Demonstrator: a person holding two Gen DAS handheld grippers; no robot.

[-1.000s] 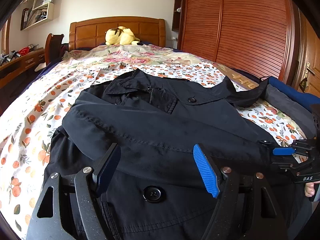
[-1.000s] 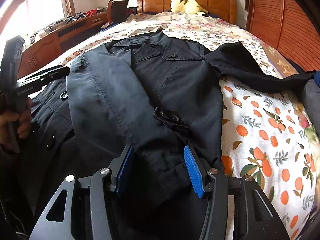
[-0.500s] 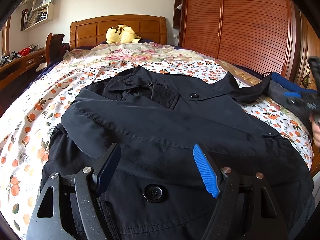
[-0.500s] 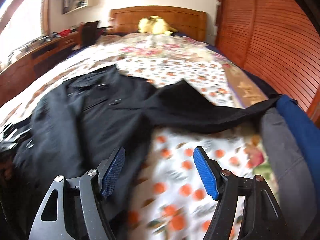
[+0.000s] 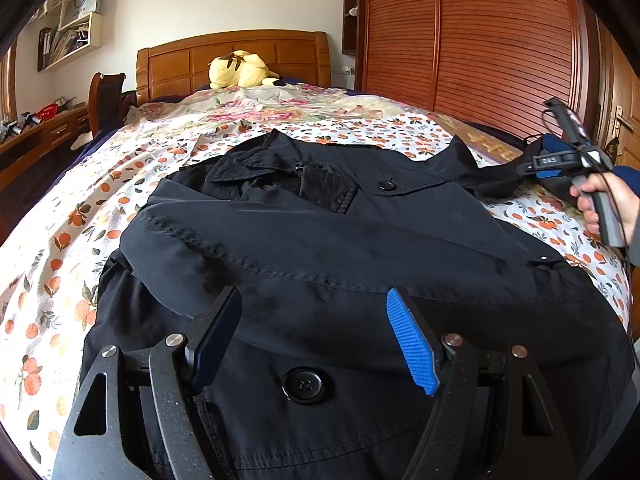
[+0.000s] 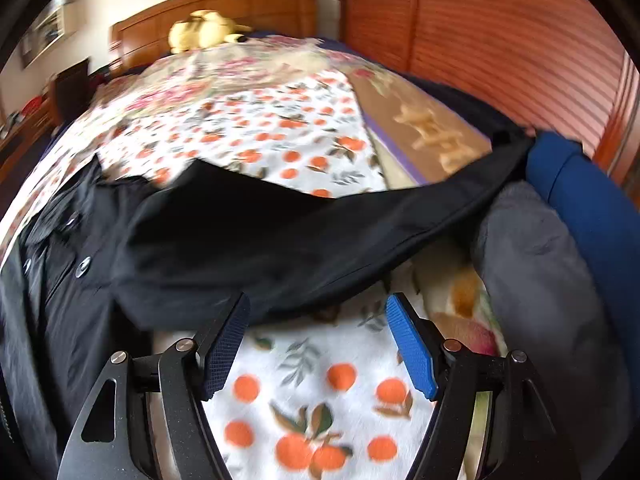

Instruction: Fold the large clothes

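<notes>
The black coat [image 5: 320, 240] lies spread on the bed [image 5: 60, 240], under the left gripper [image 5: 314, 340], whose jaws stand spread and empty. The right gripper [image 6: 318, 344] has just been opening, nothing between its jaws, just short of the coat's outstretched sleeve [image 6: 320, 232]. Its label is unreadable.

home bedroom: bed [image 5: 100, 208], wardrobe [image 5: 480, 40]

1. The coat [image 5: 320, 240] lies spread on the bed [image 5: 60, 220], collar toward the headboard [image 5: 240, 56].
2. One sleeve is folded across its front; the other [image 6: 320, 232] reaches sideways onto the bedding [image 6: 540, 280] piled at the bed's edge.
3. A plush toy [image 5: 240, 74] sits before the headboard — wardrobe [image 5: 480, 40] alongside.
</notes>
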